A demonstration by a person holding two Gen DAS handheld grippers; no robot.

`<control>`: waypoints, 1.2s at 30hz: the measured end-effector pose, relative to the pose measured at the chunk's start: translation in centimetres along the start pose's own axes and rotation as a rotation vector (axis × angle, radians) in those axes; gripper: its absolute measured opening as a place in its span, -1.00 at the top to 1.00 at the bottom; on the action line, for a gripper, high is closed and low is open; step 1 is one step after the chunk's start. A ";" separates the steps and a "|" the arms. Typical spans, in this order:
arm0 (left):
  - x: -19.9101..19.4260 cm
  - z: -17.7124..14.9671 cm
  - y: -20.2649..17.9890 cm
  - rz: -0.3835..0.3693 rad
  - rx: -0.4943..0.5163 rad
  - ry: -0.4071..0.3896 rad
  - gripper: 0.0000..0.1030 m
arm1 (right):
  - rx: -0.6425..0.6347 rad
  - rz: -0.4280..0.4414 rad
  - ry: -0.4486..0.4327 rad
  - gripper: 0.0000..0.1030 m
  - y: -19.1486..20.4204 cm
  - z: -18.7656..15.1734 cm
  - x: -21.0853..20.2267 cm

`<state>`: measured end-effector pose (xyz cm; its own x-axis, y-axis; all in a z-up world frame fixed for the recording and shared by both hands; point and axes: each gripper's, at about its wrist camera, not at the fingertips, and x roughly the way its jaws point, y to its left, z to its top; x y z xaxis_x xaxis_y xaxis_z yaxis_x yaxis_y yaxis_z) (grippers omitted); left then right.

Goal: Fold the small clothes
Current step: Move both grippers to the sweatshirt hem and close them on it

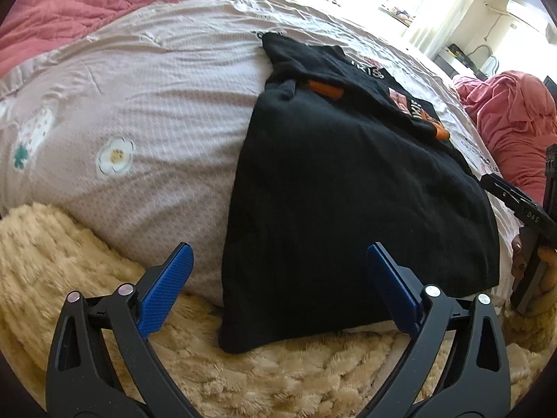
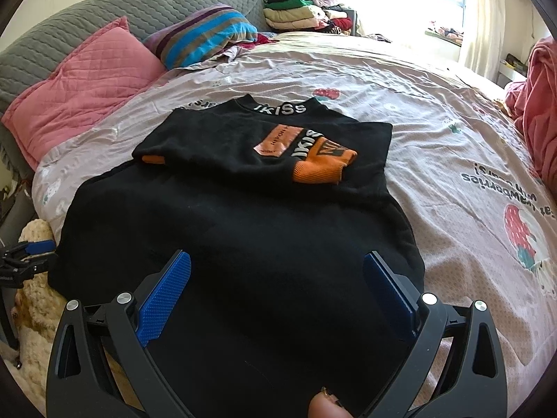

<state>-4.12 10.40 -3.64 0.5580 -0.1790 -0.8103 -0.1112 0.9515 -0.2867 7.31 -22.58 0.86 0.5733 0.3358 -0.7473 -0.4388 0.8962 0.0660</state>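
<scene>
The black sweater (image 2: 243,237) is lying flat on the pink bedspread (image 2: 435,160), collar toward the far end, hem at the near edge. Both sleeves are lying folded across the chest, with one orange cuff (image 2: 323,167) showing at the right (the other is peeking out at the left). The left gripper (image 1: 278,292) is hovering with its jaws spread wide above the sweater's near left corner, gripping nothing, over a cream fluffy blanket (image 1: 69,244). The right gripper (image 2: 276,296) is hovering over the near hem, jaws likewise spread and empty. A pink pillow (image 2: 87,80) and a striped pillow (image 2: 205,35) are resting at the far left.
</scene>
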 end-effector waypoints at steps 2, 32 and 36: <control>0.2 -0.1 0.2 -0.012 -0.002 0.009 -0.72 | -0.008 -0.005 0.006 -0.91 0.0 -0.2 -0.1; 1.5 -0.6 0.7 -0.069 -0.041 0.044 -0.07 | 0.002 -0.007 0.258 -0.31 -5.1 -8.6 -4.2; 1.5 -0.6 0.7 -0.070 -0.040 0.045 -0.11 | 0.034 0.006 0.297 -0.17 -5.8 -9.8 -4.3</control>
<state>-3.87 10.59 -5.37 0.5284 -0.2562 -0.8094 -0.1066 0.9258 -0.3626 0.56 -32.09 -2.78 0.3416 0.2460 -0.9071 -0.4148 0.9055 0.0894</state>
